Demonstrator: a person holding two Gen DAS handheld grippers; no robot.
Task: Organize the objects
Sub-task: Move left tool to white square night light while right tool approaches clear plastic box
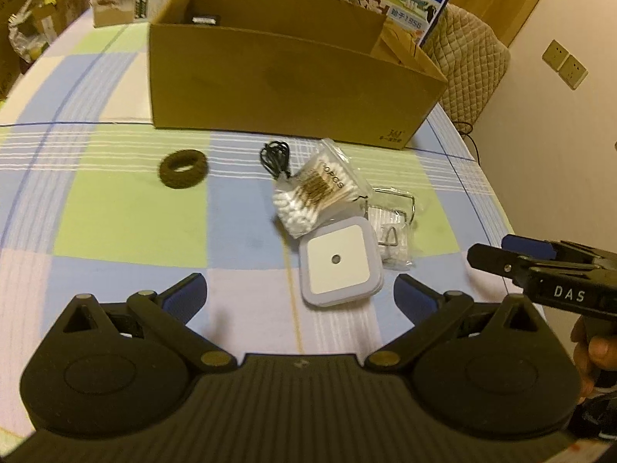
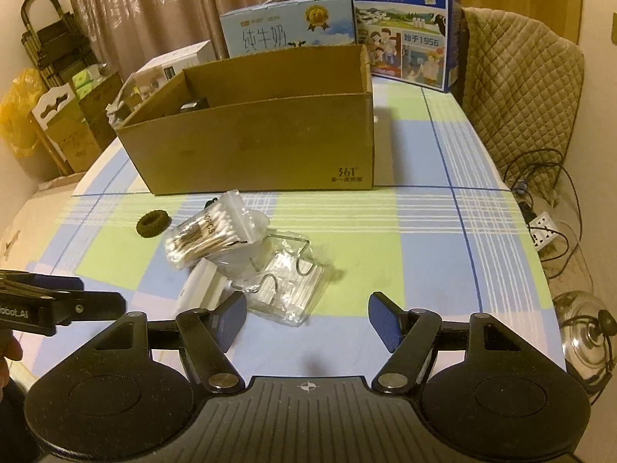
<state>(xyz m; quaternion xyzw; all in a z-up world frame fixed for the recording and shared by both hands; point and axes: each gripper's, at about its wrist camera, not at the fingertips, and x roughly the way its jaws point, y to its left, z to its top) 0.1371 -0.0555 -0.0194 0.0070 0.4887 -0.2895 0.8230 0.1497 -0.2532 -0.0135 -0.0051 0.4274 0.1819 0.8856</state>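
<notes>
Both jaws gape empty: the left hand-held gripper (image 1: 299, 289) hovers over the white square box (image 1: 341, 262), the right hand-held gripper (image 2: 307, 318) just beside it. Swab bag (image 1: 316, 189) touches that box; hair tie (image 1: 183, 168) lies apart. Beyond, bare desk (image 1: 127, 208), then the cardboard box (image 1: 285, 88).

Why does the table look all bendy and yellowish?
Both wrist views are fisheye, so the checked tablecloth bulges and the cardboard box leans; warm indoor light tints everything yellow; the left wrist view looks slightly soft around the cotton swab bag.
</notes>
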